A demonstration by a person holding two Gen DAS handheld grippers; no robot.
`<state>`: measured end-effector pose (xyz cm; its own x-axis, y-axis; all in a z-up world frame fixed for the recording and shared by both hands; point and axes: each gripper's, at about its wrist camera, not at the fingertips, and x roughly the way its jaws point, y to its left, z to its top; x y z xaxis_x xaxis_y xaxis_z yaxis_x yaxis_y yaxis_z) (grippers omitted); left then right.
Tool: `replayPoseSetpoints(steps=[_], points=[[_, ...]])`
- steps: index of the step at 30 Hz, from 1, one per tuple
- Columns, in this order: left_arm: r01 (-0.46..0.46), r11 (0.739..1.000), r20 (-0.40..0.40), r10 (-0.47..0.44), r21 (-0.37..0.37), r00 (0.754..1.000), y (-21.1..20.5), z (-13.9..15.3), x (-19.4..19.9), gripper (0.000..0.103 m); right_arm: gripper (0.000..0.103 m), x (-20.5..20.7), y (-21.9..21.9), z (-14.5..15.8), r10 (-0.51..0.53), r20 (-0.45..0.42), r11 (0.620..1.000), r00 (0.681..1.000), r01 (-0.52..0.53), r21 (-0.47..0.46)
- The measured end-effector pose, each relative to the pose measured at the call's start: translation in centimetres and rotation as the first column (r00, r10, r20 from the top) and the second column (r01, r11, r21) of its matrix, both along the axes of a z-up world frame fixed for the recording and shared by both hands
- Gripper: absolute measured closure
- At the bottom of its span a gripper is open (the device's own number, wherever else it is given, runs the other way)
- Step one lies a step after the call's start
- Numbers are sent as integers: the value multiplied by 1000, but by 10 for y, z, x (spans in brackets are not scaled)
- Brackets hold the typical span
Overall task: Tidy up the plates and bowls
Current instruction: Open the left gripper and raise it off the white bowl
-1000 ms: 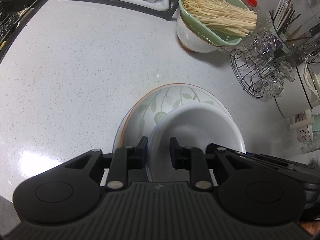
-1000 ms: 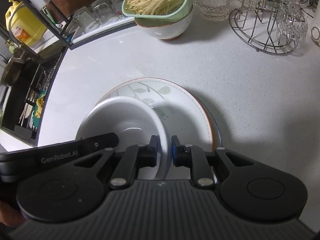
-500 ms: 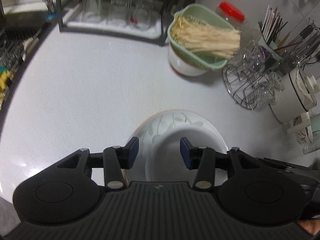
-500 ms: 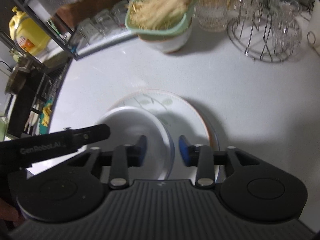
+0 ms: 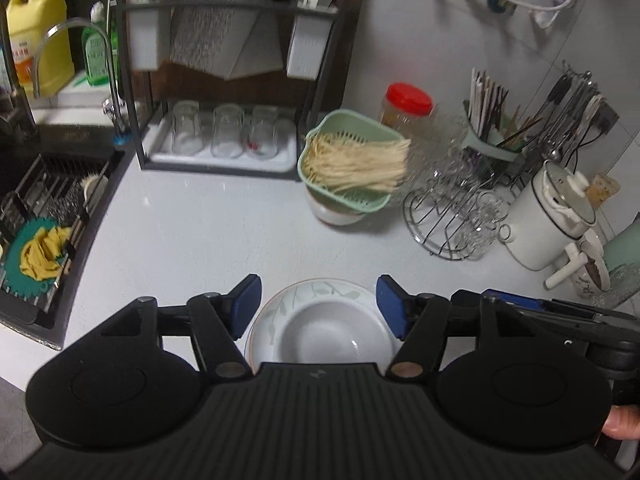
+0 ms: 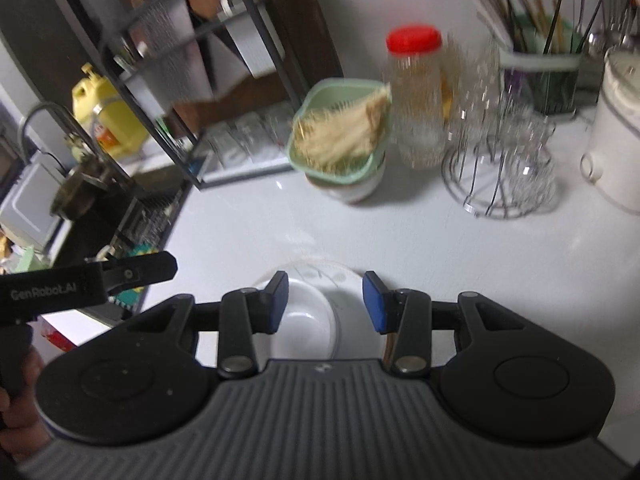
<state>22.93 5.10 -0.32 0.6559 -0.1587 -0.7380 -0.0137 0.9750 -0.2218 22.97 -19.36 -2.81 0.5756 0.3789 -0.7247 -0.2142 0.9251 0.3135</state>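
Both grippers — left (image 5: 319,306), right (image 6: 325,302) — now lifted off the bowl (image 5: 326,334), fingers wide apart, empty — "GenRobot.AI" lettering (image 6: 43,292).

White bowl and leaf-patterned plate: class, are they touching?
Touching. The left wrist view shows the white bowl sitting inside the leaf-patterned plate, resting on it.

Below my claws sits a white bowl (image 5: 324,336) — plain, glossy, upright and empty — resting inside a plate (image 5: 316,292) on the table (image 5: 192,240). The plate is white with a grey-green leaf pattern and a thin orange rim, lying flat. In my right view the bowl (image 6: 308,320) sits toward the plate's left side, so more of the plate (image 6: 348,284) shows at its right — nothing grips either one.
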Motion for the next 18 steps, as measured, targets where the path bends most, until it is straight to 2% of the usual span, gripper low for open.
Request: replayPoseSetpoints(steps=[4, 7, 9, 10, 11, 12, 14, 18], points=[[-26, 1000, 69, 25, 14, 997, -10, 26, -30, 22, 59, -21, -11, 25, 4, 77, 1000, 997, -5, 18], [-50, 997, 98, 44, 53, 994, -18, 40, -54, 16, 56, -39, -21, 41, 12, 128, 1000, 992, -15, 23], [-64, 995, 113, 55, 77, 992, -23, 46, -71, 11, 37, -51, -29, 48, 11, 159, 999, 987, -17, 32], [-70, 994, 123, 59, 88, 991, -25, 49, -80, 8, 31, -59, -32, 52, 11, 178, 999, 984, -18, 35], [-75, 992, 131, 62, 98, 989, -28, 51, -89, 6, 20, -66, -36, 55, 10, 199, 999, 980, -18, 35], [-82, 991, 140, 66, 108, 988, -30, 54, -99, 6, 15, -74, -39, 57, 8, 216, 999, 976, -15, 33], [-91, 989, 158, 72, 119, 985, -34, 58, -117, 3, 11, -87, -45, 60, 4, 237, 1000, 971, -11, 29], [-113, 987, 166, 92, 118, 982, -44, 58, -150, 2, 11, -112, -53, 61, 10, 259, 1000, 966, -17, 23]])
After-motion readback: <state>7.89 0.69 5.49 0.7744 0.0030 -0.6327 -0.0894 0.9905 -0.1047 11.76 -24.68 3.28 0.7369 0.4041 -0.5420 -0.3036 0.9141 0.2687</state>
